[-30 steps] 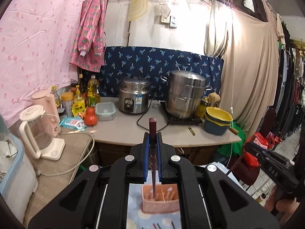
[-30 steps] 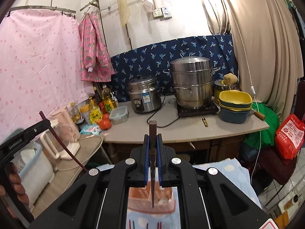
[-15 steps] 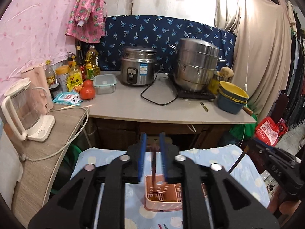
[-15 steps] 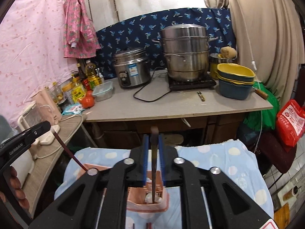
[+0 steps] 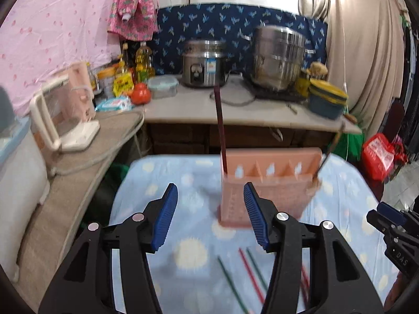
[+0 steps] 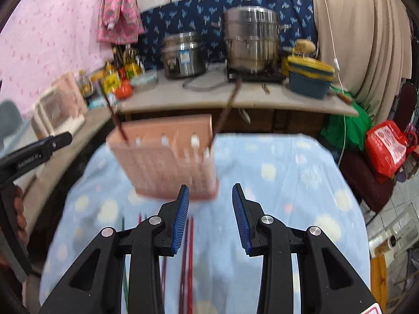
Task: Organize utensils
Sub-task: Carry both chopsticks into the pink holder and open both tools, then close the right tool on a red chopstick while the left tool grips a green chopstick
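Note:
A pink slotted utensil holder (image 5: 267,183) stands on the blue dotted cloth (image 5: 183,183); it also shows in the right wrist view (image 6: 167,162). A dark red chopstick (image 5: 220,125) stands in its left end and another (image 5: 324,157) leans at its right end. In the right wrist view these are the left chopstick (image 6: 114,115) and the right one (image 6: 227,107). My left gripper (image 5: 209,214) is open and empty, just short of the holder. My right gripper (image 6: 210,217) is open and empty too. Several loose chopsticks (image 5: 248,272) lie on the cloth below the holder.
Behind the cloth is a counter (image 5: 235,112) with a rice cooker (image 5: 204,65), a steel steamer pot (image 5: 277,57), stacked bowls (image 5: 327,99), bottles and a tomato (image 5: 140,93). A kettle (image 5: 65,115) stands on the left side table. A red bag (image 6: 387,149) sits at right.
Both grippers were shut on a chopstick each, lowered them into the pink holder, then opened and pulled back. The chopsticks now stand in the holder.

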{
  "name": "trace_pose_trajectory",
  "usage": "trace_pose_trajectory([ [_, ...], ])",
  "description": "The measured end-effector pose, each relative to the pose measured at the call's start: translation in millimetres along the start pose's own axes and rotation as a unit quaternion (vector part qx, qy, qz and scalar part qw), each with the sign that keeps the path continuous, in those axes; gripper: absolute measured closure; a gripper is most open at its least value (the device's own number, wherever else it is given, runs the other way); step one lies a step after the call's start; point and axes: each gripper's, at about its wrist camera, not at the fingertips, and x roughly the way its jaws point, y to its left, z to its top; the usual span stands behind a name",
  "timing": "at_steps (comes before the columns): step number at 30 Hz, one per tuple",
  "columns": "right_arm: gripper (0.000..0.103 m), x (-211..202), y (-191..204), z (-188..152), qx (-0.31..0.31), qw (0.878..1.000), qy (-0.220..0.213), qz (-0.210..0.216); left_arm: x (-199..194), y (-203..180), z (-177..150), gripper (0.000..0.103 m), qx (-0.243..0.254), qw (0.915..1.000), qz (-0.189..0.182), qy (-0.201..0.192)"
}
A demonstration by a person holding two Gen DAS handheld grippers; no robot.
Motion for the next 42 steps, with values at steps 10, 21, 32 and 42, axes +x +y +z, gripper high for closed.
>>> trace_pose_trajectory([
  [10, 0.070, -6.0, -1.7, -126.4, -0.002, 0.995, 0.103, -0.015, -4.8, -16.2, -119.7, 0.053, -0.006, 0.9946, -0.018, 0.102],
  [21, 0.070, -3.6, 13.3, -173.7, 0.005, 0.992, 0.129, -0.003, -15.7, -33.3, -176.3, 0.053, -0.005, 0.9903, -0.020, 0.138],
  [32, 0.072, 1.6, 24.3, -178.9, -0.006, 0.991, 0.131, -0.002, -18.8, -46.0, -194.7, 0.053, 0.003, 0.9881, -0.028, 0.151],
  [42, 0.073, 5.9, 24.5, -179.3, -0.004, 0.992, 0.130, -0.003, -13.1, -54.1, -200.6, 0.051, 0.008, 0.9860, -0.032, 0.163],
])
